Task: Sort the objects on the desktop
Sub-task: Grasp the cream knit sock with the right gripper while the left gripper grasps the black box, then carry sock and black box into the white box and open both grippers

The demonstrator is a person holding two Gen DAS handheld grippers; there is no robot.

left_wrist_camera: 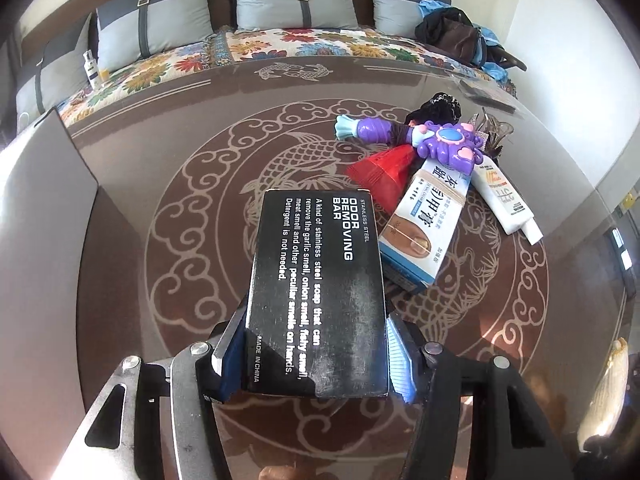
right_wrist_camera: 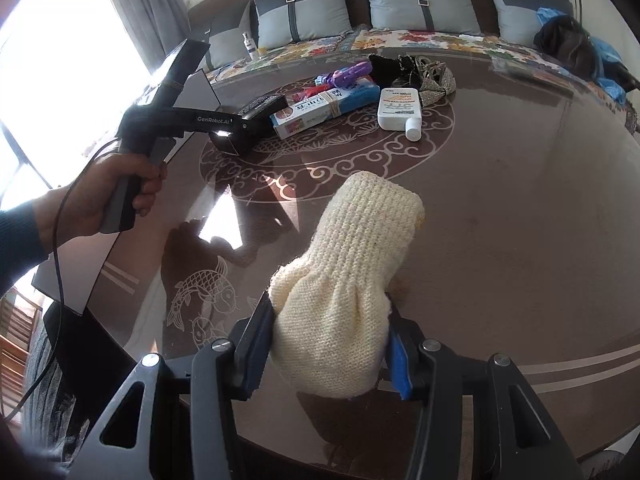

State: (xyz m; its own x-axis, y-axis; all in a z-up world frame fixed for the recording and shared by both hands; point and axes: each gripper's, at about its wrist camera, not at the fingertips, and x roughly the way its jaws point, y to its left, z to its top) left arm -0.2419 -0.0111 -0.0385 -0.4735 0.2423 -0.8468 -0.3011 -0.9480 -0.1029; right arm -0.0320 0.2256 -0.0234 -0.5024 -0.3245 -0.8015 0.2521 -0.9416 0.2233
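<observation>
My left gripper (left_wrist_camera: 316,354) is shut on a black box (left_wrist_camera: 320,288) printed "Odor Removing Bar" and holds it above the brown table (left_wrist_camera: 180,240). The same box (right_wrist_camera: 262,105) and left gripper (right_wrist_camera: 240,128) show in the right wrist view. My right gripper (right_wrist_camera: 328,354) is shut on a cream knitted mitten (right_wrist_camera: 352,276) over the table's near side. A pile lies at the far right: a white and blue medicine box (left_wrist_camera: 420,220), a white tube (left_wrist_camera: 502,200), a purple toy wand (left_wrist_camera: 424,136), a red packet (left_wrist_camera: 384,172).
An open grey cardboard box (left_wrist_camera: 48,208) stands at the table's left edge. Black hair pieces and a sparkly clip (right_wrist_camera: 424,74) lie behind the pile. A sofa with grey cushions (left_wrist_camera: 288,0) and a floral cover runs along the far side.
</observation>
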